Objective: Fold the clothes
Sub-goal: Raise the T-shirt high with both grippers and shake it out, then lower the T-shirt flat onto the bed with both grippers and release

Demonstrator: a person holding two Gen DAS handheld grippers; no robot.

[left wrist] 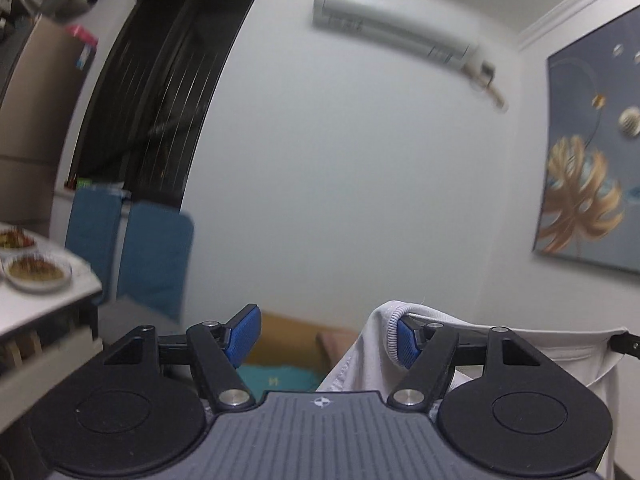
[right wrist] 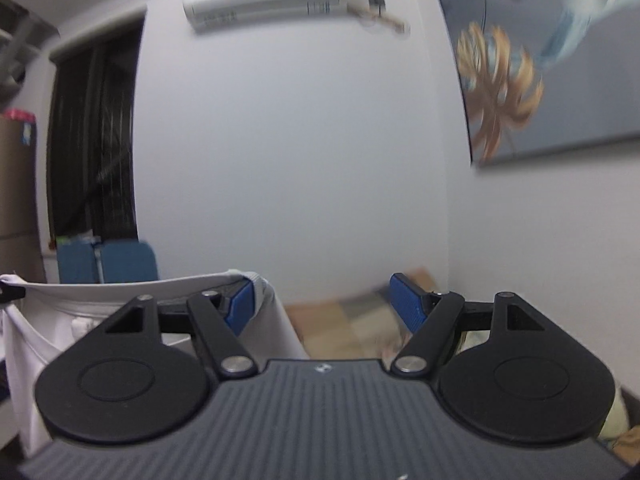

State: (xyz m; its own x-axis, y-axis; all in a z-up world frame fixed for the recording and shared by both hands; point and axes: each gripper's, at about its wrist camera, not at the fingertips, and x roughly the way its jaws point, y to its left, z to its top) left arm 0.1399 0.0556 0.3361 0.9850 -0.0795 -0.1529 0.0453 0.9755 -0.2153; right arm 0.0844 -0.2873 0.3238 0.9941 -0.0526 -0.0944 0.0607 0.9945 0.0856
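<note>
Between both tools hangs the white garment [left wrist: 552, 344], draped over the left tool's [left wrist: 326, 338] right finger and the right tool's [right wrist: 322, 306] left finger; both jaws stand wide, clamping nothing.

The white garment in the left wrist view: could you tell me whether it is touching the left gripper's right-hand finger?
Touching. In the left wrist view, the white garment's ribbed hem is draped over the left gripper's right blue pad.
</note>
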